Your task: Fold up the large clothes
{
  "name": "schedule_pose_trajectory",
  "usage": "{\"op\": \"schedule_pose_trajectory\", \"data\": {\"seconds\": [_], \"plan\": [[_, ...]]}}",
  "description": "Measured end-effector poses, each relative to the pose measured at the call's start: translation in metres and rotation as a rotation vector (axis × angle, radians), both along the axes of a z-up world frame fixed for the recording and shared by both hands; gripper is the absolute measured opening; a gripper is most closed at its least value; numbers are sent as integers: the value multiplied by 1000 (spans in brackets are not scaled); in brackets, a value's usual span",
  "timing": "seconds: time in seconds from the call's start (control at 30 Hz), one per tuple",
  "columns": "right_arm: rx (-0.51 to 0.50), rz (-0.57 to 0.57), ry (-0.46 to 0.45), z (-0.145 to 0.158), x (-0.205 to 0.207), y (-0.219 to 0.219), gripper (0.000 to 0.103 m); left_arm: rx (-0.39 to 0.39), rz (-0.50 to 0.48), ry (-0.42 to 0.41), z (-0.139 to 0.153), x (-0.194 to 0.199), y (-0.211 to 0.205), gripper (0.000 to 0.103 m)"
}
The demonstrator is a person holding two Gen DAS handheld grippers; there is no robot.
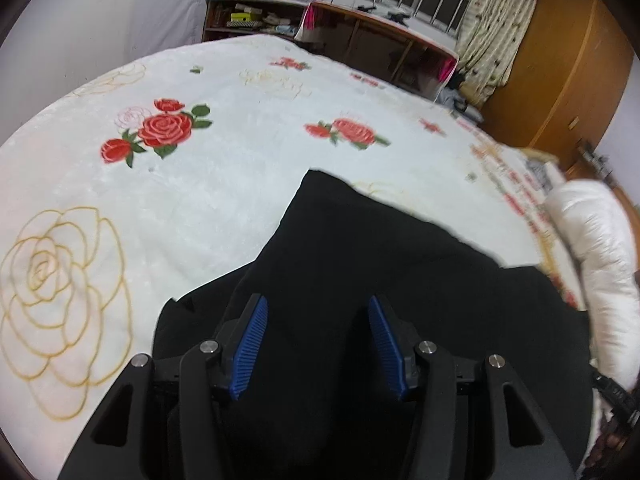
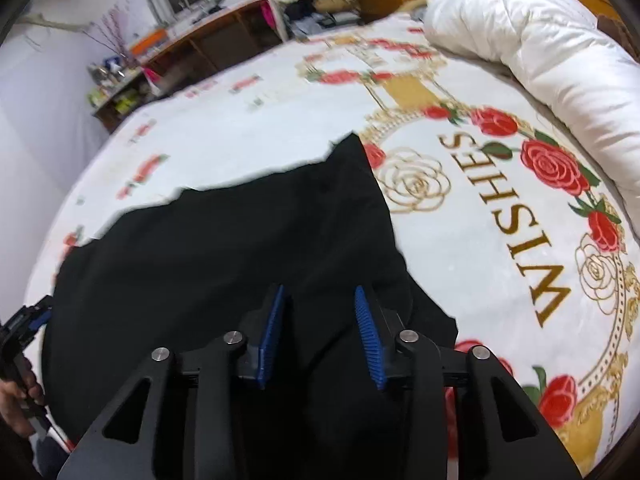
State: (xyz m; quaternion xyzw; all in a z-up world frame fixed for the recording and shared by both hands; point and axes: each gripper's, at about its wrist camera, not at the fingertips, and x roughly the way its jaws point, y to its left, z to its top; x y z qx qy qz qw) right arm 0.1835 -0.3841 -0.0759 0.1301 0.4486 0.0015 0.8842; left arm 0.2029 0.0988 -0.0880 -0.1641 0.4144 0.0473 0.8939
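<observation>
Rose-print blanket (image 1: pixel 200 200) under black garment (image 1: pixel 360 248); shelves (image 1: pixel 248 20) behind; left gripper (image 1: pixel 318 312), right gripper (image 2: pixel 320 300) parted, empty.

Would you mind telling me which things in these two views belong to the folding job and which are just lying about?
Part of the job:
- black garment, spread on the bed
- left gripper, jaws apart above it
- right gripper, jaws apart above it

Just lying about:
- rose-print blanket
- white duvet, rolled at the bed's edge
- cluttered shelf
- floral curtain

The black garment (image 1: pixel 360 248) is matt, smooth cloth. The rose-printed blanket (image 1: pixel 224 184) looks plush. The gripper pads (image 2: pixel 366 320) are ribbed blue plastic.
</observation>
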Motion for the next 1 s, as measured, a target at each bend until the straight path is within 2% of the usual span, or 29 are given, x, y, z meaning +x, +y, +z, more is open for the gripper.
{"op": "schedule_pose_trajectory", "data": {"seconds": [0.07,0.23,0.33,0.43,0.7,0.8,0.93,0.97,1.0], "plan": [[-23,-10,14,-13,4,-2,33,12,-4,-5,-10,5,-2,55],[-29,-29,5,-25,5,-3,33,38,3,-27,-18,4,-7,55],[-40,-34,16,-19,5,-2,33,49,-5,-1,-12,4,-7,55],[-47,-45,5,1,-6,-1,33,54,-16,7,4,-4,-9,55],[-59,-17,-79,52,-85,17,35,90,-84,-29,47,-86,-28,57],[-69,4,-95,61,-117,29,35,115,-113,-32,54,-121,-38,58],[-93,21,-102,63,-156,45,36,149,-150,-34,60,-163,-51,64],[-98,24,-104,62,-166,50,42,151,-166,-34,61,-171,-54,64],[-98,28,-104,62,-170,52,53,153,-181,-33,61,-179,-58,65]]}}
